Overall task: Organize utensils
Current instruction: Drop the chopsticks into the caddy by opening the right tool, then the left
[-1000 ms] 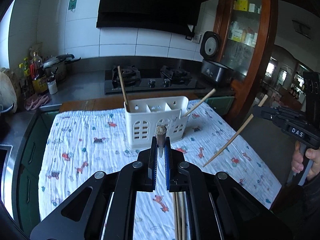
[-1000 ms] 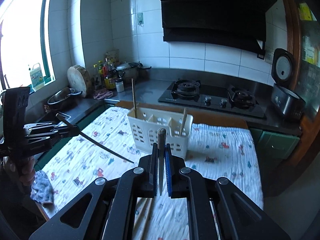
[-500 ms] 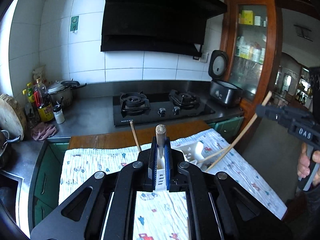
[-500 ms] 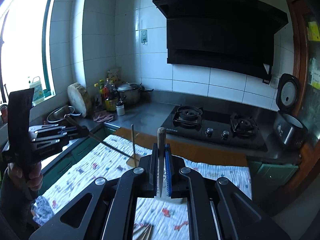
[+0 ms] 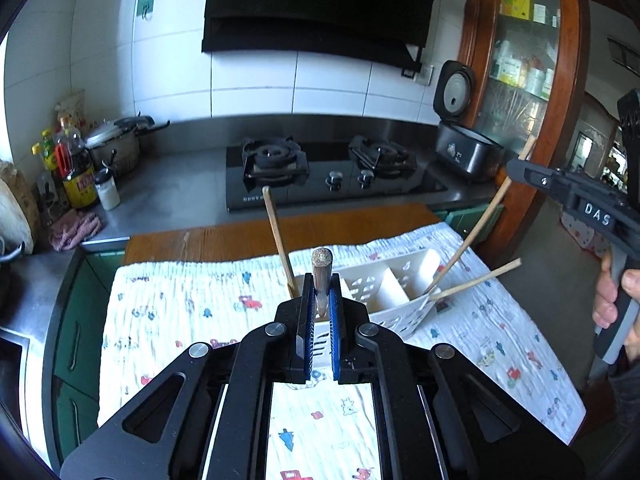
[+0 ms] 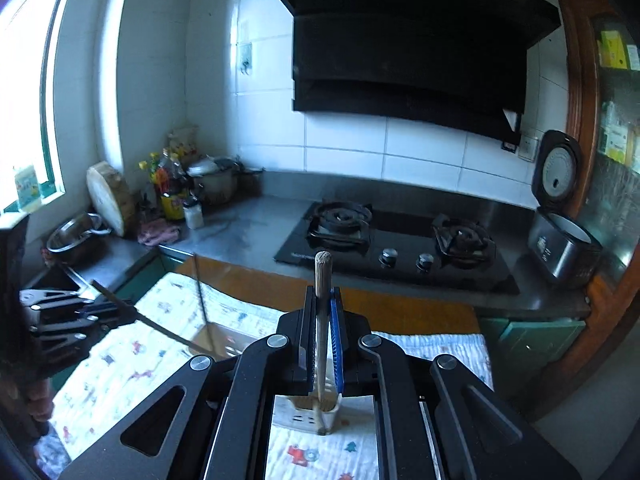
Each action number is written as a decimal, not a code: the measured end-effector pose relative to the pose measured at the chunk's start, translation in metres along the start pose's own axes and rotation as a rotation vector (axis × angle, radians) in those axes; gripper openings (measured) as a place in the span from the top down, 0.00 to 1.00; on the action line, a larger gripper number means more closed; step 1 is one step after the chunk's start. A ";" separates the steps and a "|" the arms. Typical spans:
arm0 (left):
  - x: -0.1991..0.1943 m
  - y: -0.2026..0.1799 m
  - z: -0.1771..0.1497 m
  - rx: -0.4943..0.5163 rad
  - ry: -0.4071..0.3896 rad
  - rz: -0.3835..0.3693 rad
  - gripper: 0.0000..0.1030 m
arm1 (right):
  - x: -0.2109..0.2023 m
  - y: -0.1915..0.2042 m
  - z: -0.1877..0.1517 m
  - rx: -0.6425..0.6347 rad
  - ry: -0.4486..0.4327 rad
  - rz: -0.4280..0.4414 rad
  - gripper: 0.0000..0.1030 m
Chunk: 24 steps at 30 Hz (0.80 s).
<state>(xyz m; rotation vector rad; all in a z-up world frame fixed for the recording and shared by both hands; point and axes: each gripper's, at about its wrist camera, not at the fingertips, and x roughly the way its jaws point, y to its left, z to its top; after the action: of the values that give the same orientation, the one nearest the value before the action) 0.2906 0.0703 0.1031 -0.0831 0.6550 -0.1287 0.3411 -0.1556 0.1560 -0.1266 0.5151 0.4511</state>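
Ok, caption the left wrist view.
Left claw gripping a chopstick above the white utensil caddy.

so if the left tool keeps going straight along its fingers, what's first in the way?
Most likely the white utensil caddy, which sits directly ahead of the left tool on the patterned cloth. The tool is shut on a chopstick whose lower end would probably arrive first. Depth is hard to judge through the fisheye.

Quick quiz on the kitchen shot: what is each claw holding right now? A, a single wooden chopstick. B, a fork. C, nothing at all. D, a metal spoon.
A: the left claw is shut on a wooden chopstick, and the right claw clamps another chopstick above the white utensil basket.
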 end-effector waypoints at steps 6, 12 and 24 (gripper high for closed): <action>0.011 0.009 -0.006 -0.020 0.029 -0.012 0.95 | 0.022 -0.009 -0.016 0.024 0.051 0.000 0.93; 0.021 0.014 -0.011 -0.040 0.053 -0.006 0.94 | 0.034 -0.013 -0.031 0.040 0.082 -0.010 0.93; -0.002 0.016 -0.012 -0.066 0.006 0.000 0.85 | 0.001 -0.018 -0.033 0.041 0.019 -0.058 0.59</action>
<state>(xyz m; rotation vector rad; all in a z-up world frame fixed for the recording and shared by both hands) 0.2836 0.0856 0.0929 -0.1468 0.6650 -0.1077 0.3347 -0.1786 0.1276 -0.1065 0.5377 0.3831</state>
